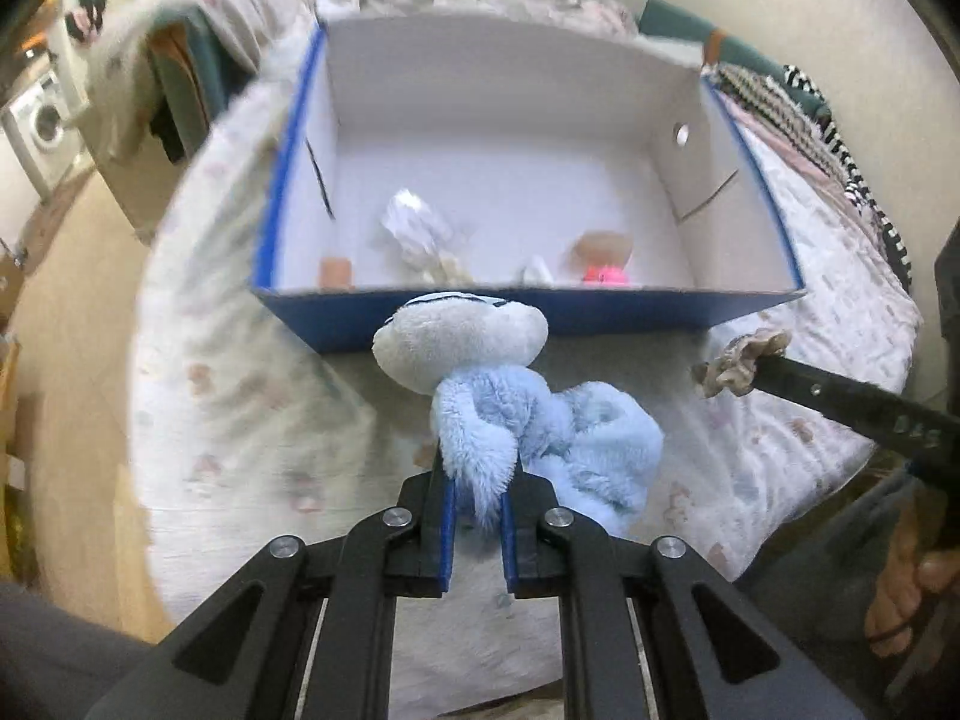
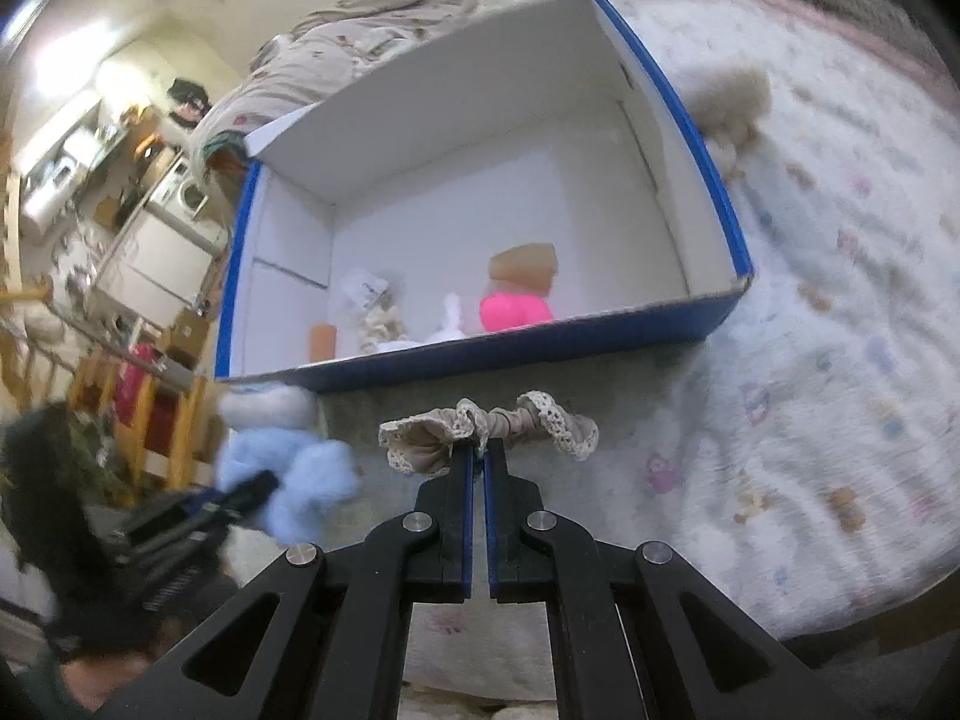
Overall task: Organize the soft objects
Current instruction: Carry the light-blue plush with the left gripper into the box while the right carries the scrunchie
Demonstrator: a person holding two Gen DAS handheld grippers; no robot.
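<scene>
My left gripper point(image 1: 477, 480) is shut on a light blue plush toy point(image 1: 498, 396) with a white head and holds it just in front of the blue-and-white box point(image 1: 528, 315). My right gripper point(image 2: 479, 450) is shut on a beige lace scrunchie point(image 2: 489, 429), also in front of the box point(image 2: 540, 342). In the left wrist view the scrunchie point(image 1: 744, 363) and right gripper show at the right. In the right wrist view the plush point(image 2: 288, 462) and left gripper show at the lower left. The box holds several small soft items, including a pink one point(image 2: 516, 309) and a white one point(image 1: 414, 228).
The box stands on a bed with a white patterned quilt point(image 2: 840, 360). A beige plush point(image 2: 732, 102) lies beside the box's right wall. Striped clothes point(image 1: 798, 114) lie at the bed's far right. A washing machine point(image 1: 42, 120) and furniture stand beyond the bed's left edge.
</scene>
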